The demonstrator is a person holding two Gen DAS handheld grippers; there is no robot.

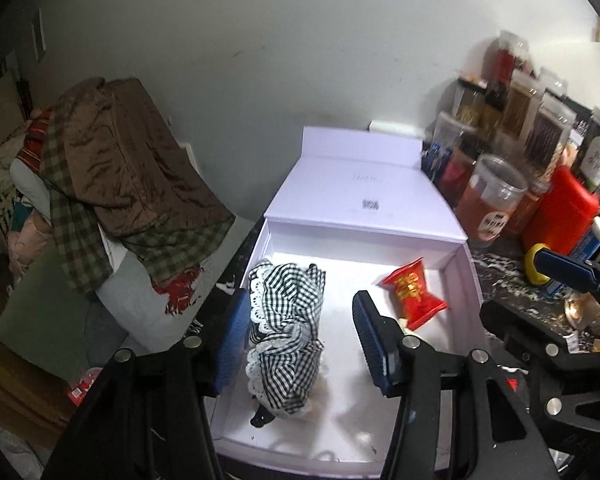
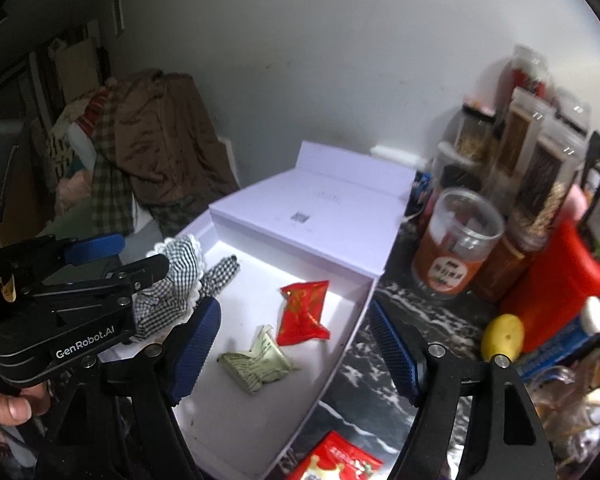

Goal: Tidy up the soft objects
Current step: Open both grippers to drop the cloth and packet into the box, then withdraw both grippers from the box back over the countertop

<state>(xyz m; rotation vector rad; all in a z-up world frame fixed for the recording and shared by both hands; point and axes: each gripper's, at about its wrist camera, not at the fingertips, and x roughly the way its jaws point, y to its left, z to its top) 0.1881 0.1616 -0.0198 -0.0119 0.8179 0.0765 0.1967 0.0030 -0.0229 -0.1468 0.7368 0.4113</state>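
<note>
1. Left wrist view is showing the left gripper (image 1: 300,340) hovering over an open white box (image 1: 466,276), its jaws standing partly apart and gripping nothing.
2. A black-and-white checked cloth (image 1: 288,332) with lace trim is lying on the box floor between the blue fingers (image 1: 374,340), touching neither pad as far as can be seen.
3. A red packet (image 1: 414,294) is lying in the box at about 1 o'clock from the cloth, apart from it.
4. Right wrist view is showing the right gripper (image 2: 296,348) with its jaws wide apart and empty, straddling the box's right wall.
5. A green packet (image 2: 256,364) is sitting in the box just beside the red packet, at its 7 o'clock.
6. Jars (image 2: 456,244) are crowding the dark surface (image 2: 364,384) at 2 o'clock from the box.
7. A hand (image 2: 12,404) is holding the left gripper's handle at 8 o'clock.
</note>
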